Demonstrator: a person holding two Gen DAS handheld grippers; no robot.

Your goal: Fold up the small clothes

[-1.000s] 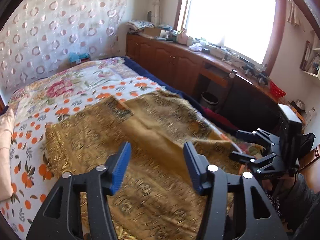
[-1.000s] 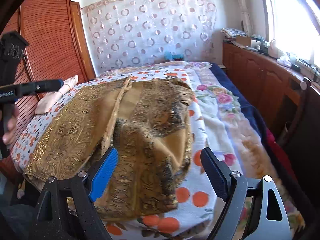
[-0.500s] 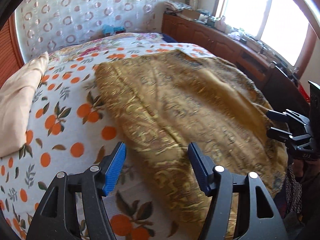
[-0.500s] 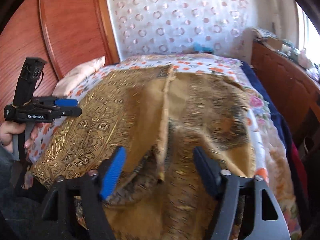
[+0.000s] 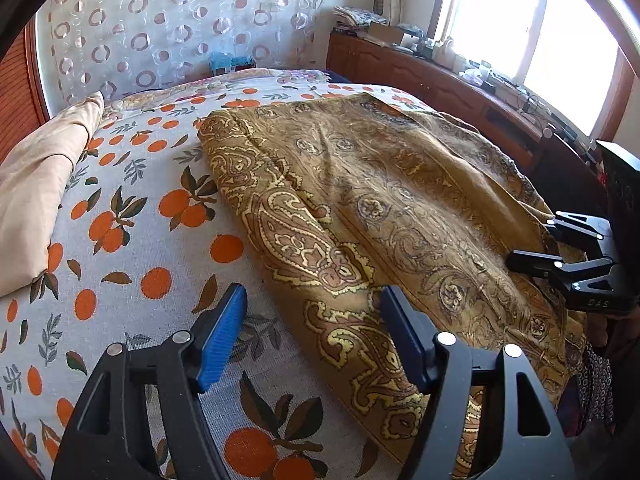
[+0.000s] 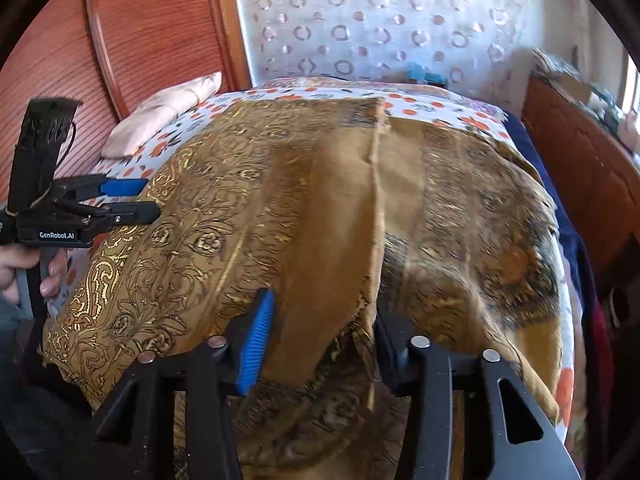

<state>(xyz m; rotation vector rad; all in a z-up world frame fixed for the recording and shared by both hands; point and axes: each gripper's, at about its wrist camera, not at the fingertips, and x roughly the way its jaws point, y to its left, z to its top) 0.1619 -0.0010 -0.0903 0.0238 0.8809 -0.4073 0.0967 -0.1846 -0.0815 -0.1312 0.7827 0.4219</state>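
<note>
- One big bed (image 5: 132,264) fills both views, its sheet printed with oranges and leaves, a wooden headboard (image 6: 132,40) behind at ten o'clock in the right wrist view.
- Spread over it lies the gold paisley cloth (image 5: 360,200), the piece to be folded; it runs from the middle of the bed out to four o'clock and hangs over the near edge.
- A peach pillow (image 5: 36,188) sits at nine o'clock on the sheet, well apart from the cloth.
- Left gripper (image 5: 314,338): jaws apart and just been opening; the cloth's left edge lies below and between them, and the blue pads do not press on it.
- Right gripper (image 6: 324,332): jaws have just been closing, with a raised fold of the cloth between them. The left pad looks to be against the fabric, but the right finger is half hidden by cloth, so I cannot tell whether it is truly pinched.
- A person's hand (image 6: 24,268) grips the left tool's handle at nine o'clock.
</note>
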